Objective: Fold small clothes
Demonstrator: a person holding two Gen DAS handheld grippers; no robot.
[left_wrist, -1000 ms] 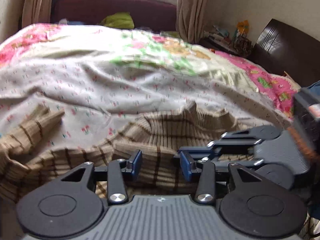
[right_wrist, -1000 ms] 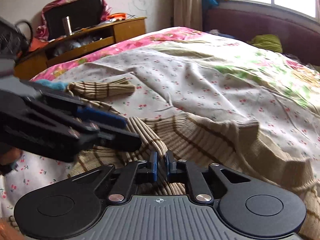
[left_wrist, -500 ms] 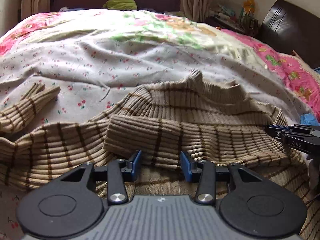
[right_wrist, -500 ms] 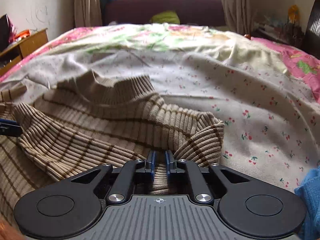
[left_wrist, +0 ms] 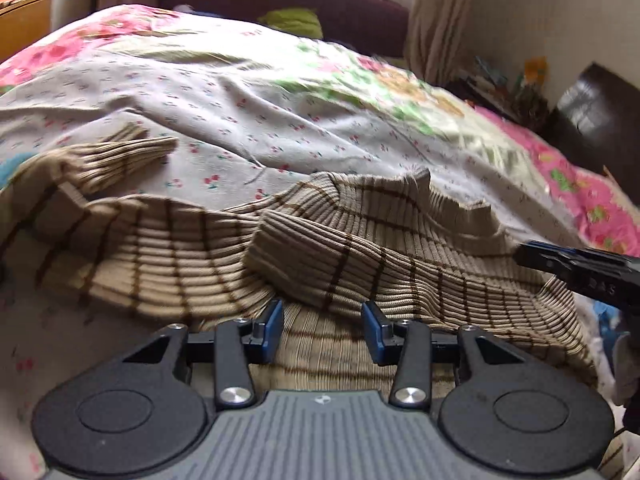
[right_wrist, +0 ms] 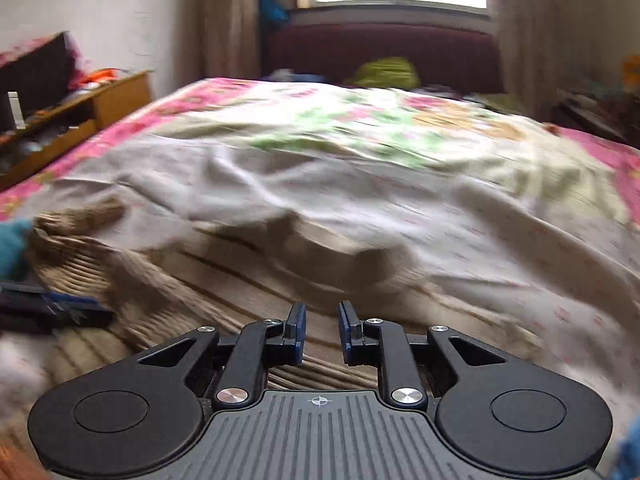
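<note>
A beige ribbed sweater with brown stripes (left_wrist: 360, 240) lies on the bed, one sleeve folded across its body and the other sleeve (left_wrist: 120, 156) lying out to the left. My left gripper (left_wrist: 322, 330) is open and empty just above the sweater's lower part. My right gripper (right_wrist: 322, 330) is open a little with nothing between its pads, over the blurred sweater (right_wrist: 248, 280). The right gripper's fingers (left_wrist: 580, 268) show at the right edge of the left wrist view. The left gripper's fingers (right_wrist: 60, 312) show at the left of the right wrist view.
The bed is covered by a white cherry-print sheet (left_wrist: 280, 120) over a pink floral quilt (right_wrist: 360, 120). A dark red headboard (right_wrist: 380, 52) and window are at the far end. A wooden cabinet (right_wrist: 80, 120) stands left, a cluttered nightstand (left_wrist: 520, 92) right. A teal cloth (right_wrist: 12, 244) lies beside the sweater.
My right gripper has opened and let go of the sweater sleeve, then pulled back and swung left. My left gripper stayed open and shifted slightly over the sweater.
</note>
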